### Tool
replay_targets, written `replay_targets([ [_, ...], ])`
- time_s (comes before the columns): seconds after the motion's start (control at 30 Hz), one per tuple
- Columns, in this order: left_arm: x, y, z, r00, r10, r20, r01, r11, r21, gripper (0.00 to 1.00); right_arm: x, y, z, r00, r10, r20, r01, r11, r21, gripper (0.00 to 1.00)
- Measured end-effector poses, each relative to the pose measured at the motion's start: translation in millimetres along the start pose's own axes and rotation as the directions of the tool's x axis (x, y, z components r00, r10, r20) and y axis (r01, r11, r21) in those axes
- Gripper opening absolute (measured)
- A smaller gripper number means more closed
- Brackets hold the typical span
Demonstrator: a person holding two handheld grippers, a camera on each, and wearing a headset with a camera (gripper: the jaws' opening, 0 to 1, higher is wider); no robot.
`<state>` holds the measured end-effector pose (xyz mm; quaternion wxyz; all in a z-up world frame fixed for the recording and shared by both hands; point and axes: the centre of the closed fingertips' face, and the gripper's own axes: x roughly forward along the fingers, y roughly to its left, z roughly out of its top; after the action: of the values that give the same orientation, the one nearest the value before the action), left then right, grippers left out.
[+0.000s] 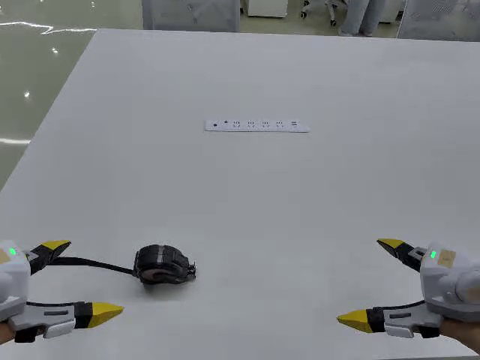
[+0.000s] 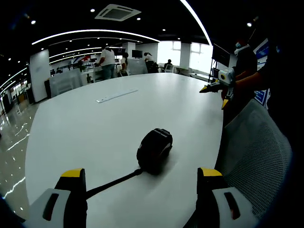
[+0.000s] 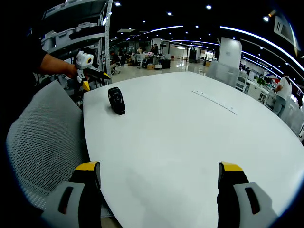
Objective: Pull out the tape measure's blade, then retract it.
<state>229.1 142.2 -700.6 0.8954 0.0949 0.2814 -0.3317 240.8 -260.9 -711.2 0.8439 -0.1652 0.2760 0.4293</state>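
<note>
While the left tongs (image 1: 81,279) and the right tongs (image 1: 371,282) both stand wide apart and hold nothing, the tape measure (image 1: 165,265) lies on the white counter (image 1: 300,202) near its front edge, just beside the left tongs and well apart from the right ones. Its black strap (image 1: 90,264) runs toward one jaw of the left tongs; I cannot tell if it touches. A white power strip (image 1: 256,126) lies farther back. A mesh chair back (image 2: 256,152) stands beside the counter edge.
</note>
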Motion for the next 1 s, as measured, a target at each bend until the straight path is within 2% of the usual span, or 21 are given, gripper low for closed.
replay_targets([
  [0.1, 0.7, -0.1, 1.6, 1.0000, -0.004, 0.000, 0.004, 1.000, 0.003, 0.95, 1.1, 0.2, 2.9, 1.0000, 0.004, 0.003, -0.004, 1.000, -0.005, 1.00],
  [0.13, 16.2, -15.0, 9.6, 0.9890, -0.127, -0.075, 0.133, 0.988, 0.081, 0.96, 15.8, 2.3, 29.1, 0.9987, 0.046, 0.024, -0.044, 0.997, -0.060, 1.00],
  [0.2, 20.0, -17.1, 12.9, 0.9850, -0.146, -0.091, 0.155, 0.983, 0.097, 0.97, 20.4, 3.6, 34.9, 0.9980, 0.057, 0.027, -0.055, 0.996, -0.073, 1.00],
  [0.3, 28.1, -20.5, 17.2, 0.9747, -0.183, -0.127, 0.198, 0.973, 0.116, 0.96, 30.1, 6.8, 42.8, 0.9965, 0.077, 0.032, -0.074, 0.994, -0.084, 1.00],
  [0.33, 30.8, -24.1, 15.2, 0.9638, -0.209, -0.166, 0.232, 0.964, 0.132, 0.95, 34.9, 9.3, 43.2, 0.9961, 0.087, 0.019, -0.084, 0.991, -0.106, 0.99],
  [0.4, 36.8, -20.9, 12.7, 0.9567, -0.197, -0.214, 0.240, 0.951, 0.196, 0.89, 41.7, 8.6, 39.1, 0.9967, 0.076, -0.026, -0.080, 0.984, -0.161, 0.97],
  [0.43, 41.4, -20.4, 12.5, 0.9518, -0.193, -0.238, 0.250, 0.939, 0.238, 0.87, 47.5, 13.5, 40.3, 0.9951, 0.094, -0.030, -0.098, 0.982, -0.161, 0.95],
  [0.47, 44.2, -23.2, 13.0, 0.9459, -0.209, -0.248, 0.270, 0.931, 0.246, 0.87, 50.6, 16.3, 42.0, 0.9940, 0.106, -0.028, -0.109, 0.981, -0.160, 0.95],
  [0.53, 50.4, -29.9, 13.7, 0.9280, -0.249, -0.278, 0.320, 0.913, 0.254, 0.89, 58.2, 22.1, 46.6, 0.9915, 0.127, -0.028, -0.130, 0.977, -0.171, 0.97],
  [0.57, 52.7, -33.5, 12.9, 0.9174, -0.269, -0.293, 0.348, 0.899, 0.266, 0.89, 61.0, 24.3, 48.3, 0.9903, 0.135, -0.031, -0.138, 0.974, -0.177, 0.97],
  [0.63, 58.8, -36.6, 8.0, 0.8903, -0.277, -0.362, 0.399, 0.858, 0.325, 0.86, 68.7, 29.8, 55.2, 0.9877, 0.154, -0.029, -0.156, 0.969, -0.191, 0.97],
  [0.67, 60.3, -37.4, 6.9, 0.8825, -0.278, -0.379, 0.412, 0.846, 0.338, 0.83, 71.3, 30.6, 56.1, 0.9871, 0.157, -0.033, -0.160, 0.966, -0.204, 0.96],
  [0.7, 63.5, -38.5, 7.7, 0.8818, -0.276, -0.382, 0.414, 0.842, 0.345, 0.79, 73.7, 31.4, 57.2, 0.9866, 0.159, -0.037, -0.163, 0.963, -0.215, 0.94],
  [0.73, 68.4, -39.1, 10.2, 0.8905, -0.267, -0.368, 0.398, 0.849, 0.347, 0.75, 76.0, 32.4, 59.4, 0.9862, 0.162, -0.036, -0.166, 0.961, -0.219, 0.94],
  [0.77, 73.6, -38.9, 12.8, 0.8950, -0.257, -0.365, 0.390, 0.848, 0.359, 0.74, 79.0, 35.1, 62.6, 0.9843, 0.173, -0.034, -0.177, 0.959, -0.221, 0.94],
  [0.93, 76.3, -40.4, 14.1, 0.8900, -0.266, -0.371, 0.400, 0.845, 0.355, 0.75, 82.1, 37.8, 65.5, 0.9819, 0.186, -0.035, -0.189, 0.955, -0.230, 0.93],
  [1.0, 77.8, -42.2, 14.1, 0.8848, -0.275, -0.376, 0.411, 0.840, 0.354, 0.75, 83.9, 39.1, 67.5, 0.9810, 0.191, -0.034, -0.194, 0.952, -0.238, 0.92],
])
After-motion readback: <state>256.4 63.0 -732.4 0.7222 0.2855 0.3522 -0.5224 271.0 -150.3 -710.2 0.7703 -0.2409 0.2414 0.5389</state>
